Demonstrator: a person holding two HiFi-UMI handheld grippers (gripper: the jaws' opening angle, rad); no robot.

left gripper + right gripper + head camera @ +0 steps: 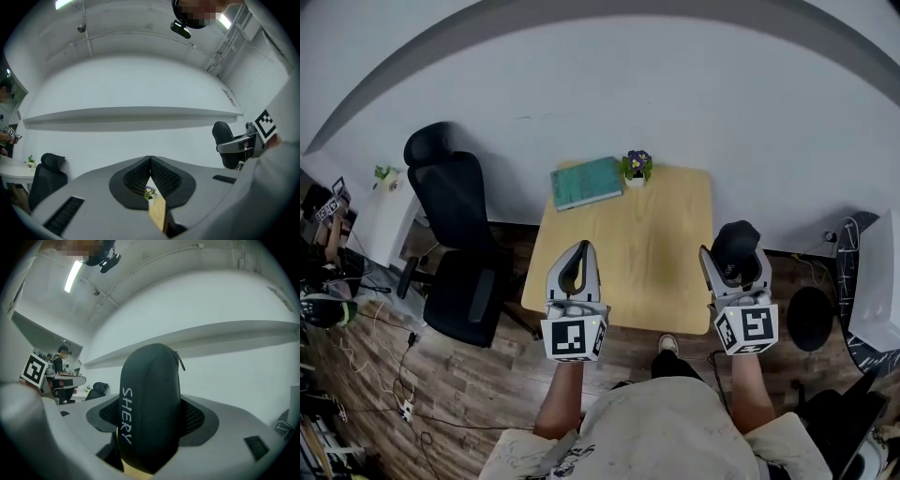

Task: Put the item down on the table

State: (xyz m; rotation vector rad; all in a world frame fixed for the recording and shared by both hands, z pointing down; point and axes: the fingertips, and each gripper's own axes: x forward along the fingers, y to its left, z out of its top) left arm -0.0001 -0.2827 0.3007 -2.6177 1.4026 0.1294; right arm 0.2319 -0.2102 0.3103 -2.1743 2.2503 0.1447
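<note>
Right gripper [737, 266] has its jaws spread wide and clamped on a black zip case [150, 413], the ribbed pads pressing on either flank of it. White capitals reading "SHERY" run down the case's left side in the right gripper view, the letters stacked along its length from the top end towards the gripper body. The case's long axis lies in line with the jaws, so its rounded far end sticks out well past the fingertips, and a zip pull [180, 363] hangs near that end on the right. In the head view the case points away from the person towards the wall and shows just outside the right edge of the wooden table [666, 244], held up rather than lying on the top.

Left gripper [584, 249] has its jaws pressed together at the tips with nothing between them. It hovers over the near left part of the table. Each gripper carries a cube with black-and-white square markers; no other print can be read.

At the table's far edge lie a teal book [587, 182] and, just beside it, a small potted plant [636, 167] with purple flowers. A black office chair [455, 234] stands left of the table.
</note>
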